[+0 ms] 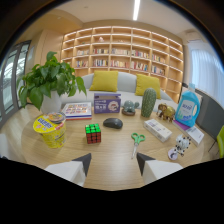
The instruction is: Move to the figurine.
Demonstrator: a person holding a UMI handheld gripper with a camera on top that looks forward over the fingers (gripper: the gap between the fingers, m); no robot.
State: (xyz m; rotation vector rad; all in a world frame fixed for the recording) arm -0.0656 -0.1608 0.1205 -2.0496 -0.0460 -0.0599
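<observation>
- Two fingers [114, 161] show at 6 o'clock; we see them spread wide apart, a bare strip of wooden desk [112, 170] between the tips, nothing held.
- We log the figurine [166, 112], a small golden elephant, at about 2 o'clock from the fingers, well beyond them, near the far desk edge.
- Just at its 9 o'clock side stands a green cactus ornament [148, 102]; at its 3 o'clock, a blue detergent bottle [188, 108].
- A white box [157, 130] lies in front of the figurine, toward the fingers.
- Green-handled scissors [136, 140] lie just ahead of the right finger, at 1 o'clock.
- A Rubik's cube [93, 133] sits at 11 o'clock, a black mouse [113, 123] beyond it near 12 o'clock.
- A yellow noodle cup [50, 130] stands at 10 o'clock, a potted plant [49, 82] behind it.
- We note a small black-and-white spotted toy [180, 146] at 3 o'clock; its kind we cannot tell.
- A purple box [107, 103] stands at 12 o'clock, far side.
</observation>
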